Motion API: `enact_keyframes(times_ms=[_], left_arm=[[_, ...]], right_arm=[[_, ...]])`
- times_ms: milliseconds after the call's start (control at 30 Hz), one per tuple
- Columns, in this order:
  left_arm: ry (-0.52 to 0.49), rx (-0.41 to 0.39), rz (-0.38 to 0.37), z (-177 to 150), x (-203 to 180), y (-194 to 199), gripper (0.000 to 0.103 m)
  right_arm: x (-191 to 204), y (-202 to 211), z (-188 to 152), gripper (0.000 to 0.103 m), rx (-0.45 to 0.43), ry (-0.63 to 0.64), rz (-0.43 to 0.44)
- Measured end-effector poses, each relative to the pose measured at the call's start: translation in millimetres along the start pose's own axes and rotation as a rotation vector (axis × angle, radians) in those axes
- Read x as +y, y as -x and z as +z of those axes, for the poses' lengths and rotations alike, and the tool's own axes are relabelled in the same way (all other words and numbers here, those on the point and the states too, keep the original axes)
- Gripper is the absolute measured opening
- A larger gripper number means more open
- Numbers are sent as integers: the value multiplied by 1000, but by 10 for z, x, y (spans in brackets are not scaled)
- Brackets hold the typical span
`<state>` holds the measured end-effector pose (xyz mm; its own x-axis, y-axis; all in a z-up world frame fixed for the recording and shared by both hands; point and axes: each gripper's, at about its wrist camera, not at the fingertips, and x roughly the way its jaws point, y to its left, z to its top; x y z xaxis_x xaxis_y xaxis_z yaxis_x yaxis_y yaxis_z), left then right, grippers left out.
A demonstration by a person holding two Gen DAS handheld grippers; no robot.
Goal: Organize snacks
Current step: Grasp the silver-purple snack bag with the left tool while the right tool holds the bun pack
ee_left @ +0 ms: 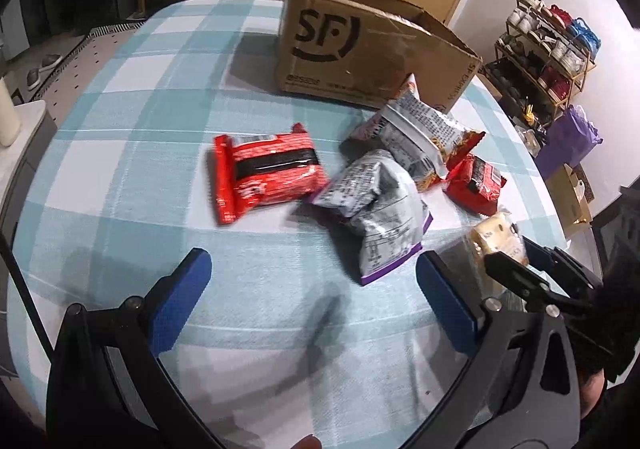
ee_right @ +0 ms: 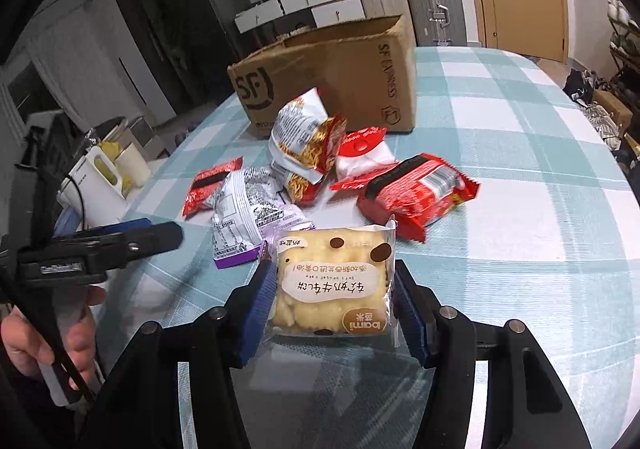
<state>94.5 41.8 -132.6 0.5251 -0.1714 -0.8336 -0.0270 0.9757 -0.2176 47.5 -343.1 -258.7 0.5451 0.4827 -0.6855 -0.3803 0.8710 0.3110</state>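
Observation:
My right gripper (ee_right: 334, 273) is shut on a clear pack of yellow nougat crackers (ee_right: 332, 289), held just above the checked tablecloth (ee_right: 520, 177). The same pack (ee_left: 498, 239) shows at the right of the left wrist view. My left gripper (ee_left: 314, 269) is open and empty, low over the cloth in front of the snack pile. The pile holds a red pack (ee_left: 266, 173), a silver-purple bag (ee_left: 378, 217), a silver noodle bag (ee_left: 420, 133) and a second red pack (ee_left: 474, 183). An open SF cardboard box (ee_left: 360, 49) stands behind the pile.
A white kettle (ee_right: 96, 185) stands off the table's left edge in the right wrist view. A shoe rack (ee_left: 548, 49) and a purple bag (ee_left: 568, 137) stand beyond the table's right side. Suitcases (ee_right: 434, 5) and drawers are at the back.

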Motion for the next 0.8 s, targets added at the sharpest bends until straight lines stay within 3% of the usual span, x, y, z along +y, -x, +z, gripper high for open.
enact_keyframes(times_ms=[200, 800], left_arm=[[35, 56, -21, 143, -155, -251, 102], [71, 129, 46, 478, -507, -735, 102]], right_arm=[[-112, 161, -12, 58, -34, -19, 2], [-400, 344, -35, 58, -87, -56, 32]])
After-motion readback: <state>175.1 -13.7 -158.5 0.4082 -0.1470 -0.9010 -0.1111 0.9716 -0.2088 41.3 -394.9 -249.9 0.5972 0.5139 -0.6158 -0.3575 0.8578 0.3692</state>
